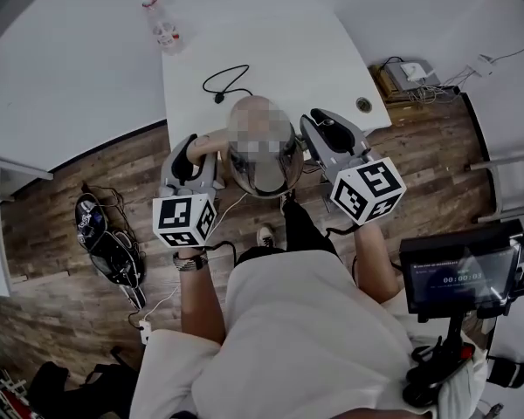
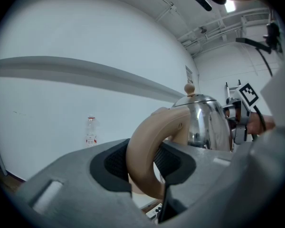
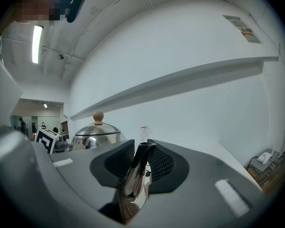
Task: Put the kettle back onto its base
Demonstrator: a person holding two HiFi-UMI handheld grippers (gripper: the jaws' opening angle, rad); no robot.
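I've got the polished steel kettle (image 1: pixel 266 182) slung between both tools, in front of the person's chest, and in the head view it sits over the near edge of the long white table (image 1: pixel 271 42), with wood-plank floor (image 1: pixel 70 199) showing on either side. The left gripper (image 2: pixel 142 163) is clamped on the kettle's curved beige handle (image 2: pixel 149 137): my left gripper view shows the black ribbed pads (image 2: pixel 115 163) pressed against both sides of the loop, with the shiny body rising just beyond and the small round wooden lid knob (image 2: pixel 189 87) on top. The right gripper (image 3: pixel 140 167) is closed on the narrow mirror-finish spout (image 3: pixel 135 182), which stands up tilted between its pads, and the domed lid (image 3: pixel 96 129) shows to the left of that. So the two claws grip opposite ends of the kettle, and each one's marker cube faces up at the head camera. Part of the kettle's top is covered by a mosaic patch in the head view, so I can't read the lid from there. Farther along the table a looped black cable (image 1: pixel 227 84) lies on the bare top, and a clear plastic bottle with a red label (image 1: pixel 164 26) stands at the far left corner, well away from the kettle. A dark screen on a stand (image 1: pixel 458 273) is at the person's right, and a black bag (image 1: pixel 109 243) lies on the floor to the left.
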